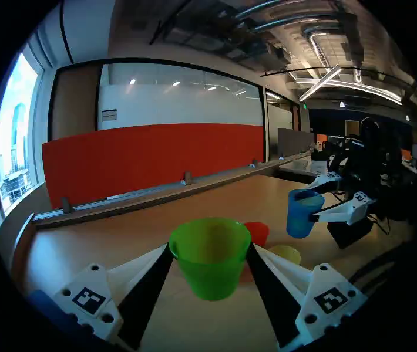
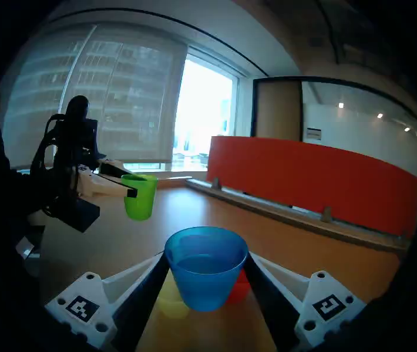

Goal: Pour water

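Green cup point(image 1: 209, 261), lower centre, sits clamped in my left gripper point(image 1: 209, 249); my right gripper point(image 2: 207, 258) pinches the blue cup point(image 2: 206, 288) of water point(image 2: 204, 263). Likely light, slippery plastic: grip mid-wall.

Wooden table point(image 1: 120, 234) with two standing cups and office fittings.
Red cup point(image 1: 259, 232) and yellow cup point(image 1: 286, 253): on the table, close together, just beyond the right jaw in the left gripper view; in the right gripper view low between the jaws, yellow toward the left jaw, red toward the right. Red partition panel point(image 1: 150, 158): along the table's far edge, ahead of the jaws. Window point(image 1: 12, 146): far left of them. Strip light point(image 1: 320, 82): overhead, upper right. Blinds point(image 2: 108, 100): above and left of the jaws in the right gripper view.
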Available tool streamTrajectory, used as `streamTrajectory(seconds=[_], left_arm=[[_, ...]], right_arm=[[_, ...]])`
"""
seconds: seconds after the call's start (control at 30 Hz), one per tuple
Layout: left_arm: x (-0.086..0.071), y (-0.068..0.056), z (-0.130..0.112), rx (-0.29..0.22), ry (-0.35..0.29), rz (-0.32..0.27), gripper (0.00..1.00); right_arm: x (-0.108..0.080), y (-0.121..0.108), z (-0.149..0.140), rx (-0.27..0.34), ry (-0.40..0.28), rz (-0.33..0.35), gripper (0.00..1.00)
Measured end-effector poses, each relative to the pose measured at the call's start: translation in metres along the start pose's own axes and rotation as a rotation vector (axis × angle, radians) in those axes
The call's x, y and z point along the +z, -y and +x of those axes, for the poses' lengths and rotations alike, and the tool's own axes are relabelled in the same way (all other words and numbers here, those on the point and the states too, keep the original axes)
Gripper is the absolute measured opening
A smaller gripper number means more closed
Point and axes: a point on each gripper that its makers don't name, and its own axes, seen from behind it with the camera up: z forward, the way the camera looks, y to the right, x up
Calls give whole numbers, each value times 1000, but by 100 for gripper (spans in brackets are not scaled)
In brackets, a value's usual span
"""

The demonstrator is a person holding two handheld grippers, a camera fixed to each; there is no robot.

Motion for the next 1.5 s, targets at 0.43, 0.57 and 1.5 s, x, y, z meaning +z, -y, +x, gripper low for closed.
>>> streamTrajectory(seconds=[0.43,0.57,1.5], left_arm=[[-19,-20,-11,-23,-5,-21,87],[-22,-22,-14,-14,1,-24,87],[-26,-38,-21,2,8,-61,87]], right_arm=[[7,23,6,-20,0,43,91],[9,29,7,-19,0,55,91],[31,49,38,60,-98,93,91]])
